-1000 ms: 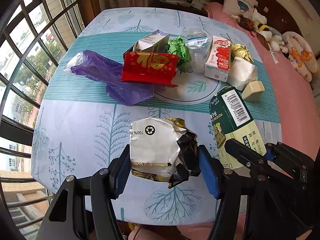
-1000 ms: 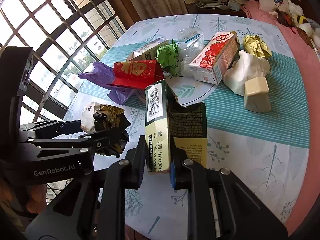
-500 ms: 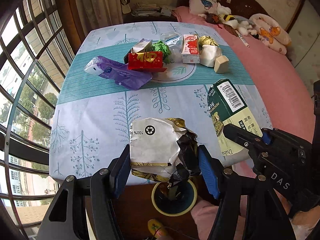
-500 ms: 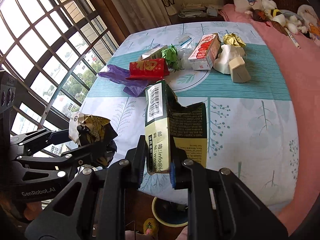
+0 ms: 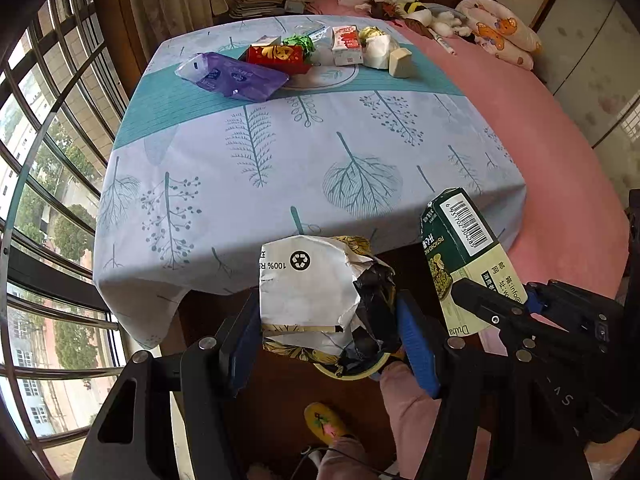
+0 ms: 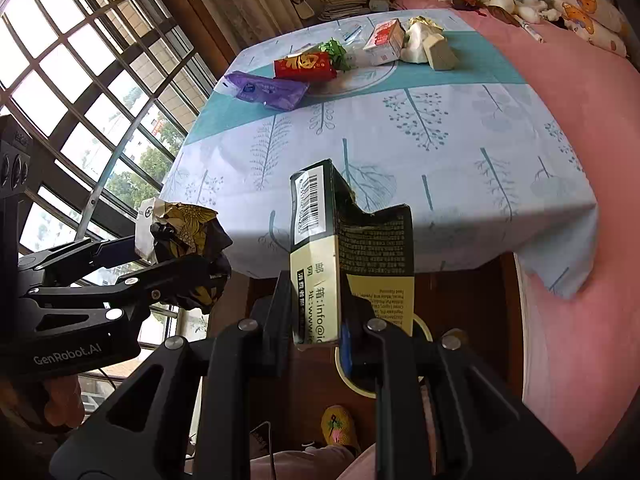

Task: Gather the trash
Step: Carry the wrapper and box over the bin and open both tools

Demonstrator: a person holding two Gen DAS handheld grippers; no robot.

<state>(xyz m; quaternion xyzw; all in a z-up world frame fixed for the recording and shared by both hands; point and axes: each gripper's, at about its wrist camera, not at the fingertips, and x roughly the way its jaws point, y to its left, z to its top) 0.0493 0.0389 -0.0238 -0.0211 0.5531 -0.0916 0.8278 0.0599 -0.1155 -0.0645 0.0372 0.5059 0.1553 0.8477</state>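
the left wrist view looks down past the near edge of a table (image 5: 280, 168) covered in a pale blue cloth with tree prints, and shows the left gripper (image 5: 328, 332) clamped on a crumpled paper bag (image 5: 316, 300), white with a recycling mark, gold and black at its torn side, held in the air beyond the table edge. only this view shows the round yellow rim of a bin (image 5: 352, 374) directly under the bag, on the dark floor. the right wrist view shows the bag's floral gold side and the other tongs from the side; here the bin rim is partly hidden behind the fingers. in it the right gripper (image 6: 316, 324) is pinched narrow on the bottom edge of a torn green and cream box (image 6: 352, 252), upright, barcode facing left, also off the table. far across the table lie a purple bag (image 6: 268, 90), a red packet (image 6: 304, 66), a milk carton (image 6: 384, 42) and white tissue (image 6: 416, 38). a yellow slipper (image 6: 338, 428) shows on the floor below.
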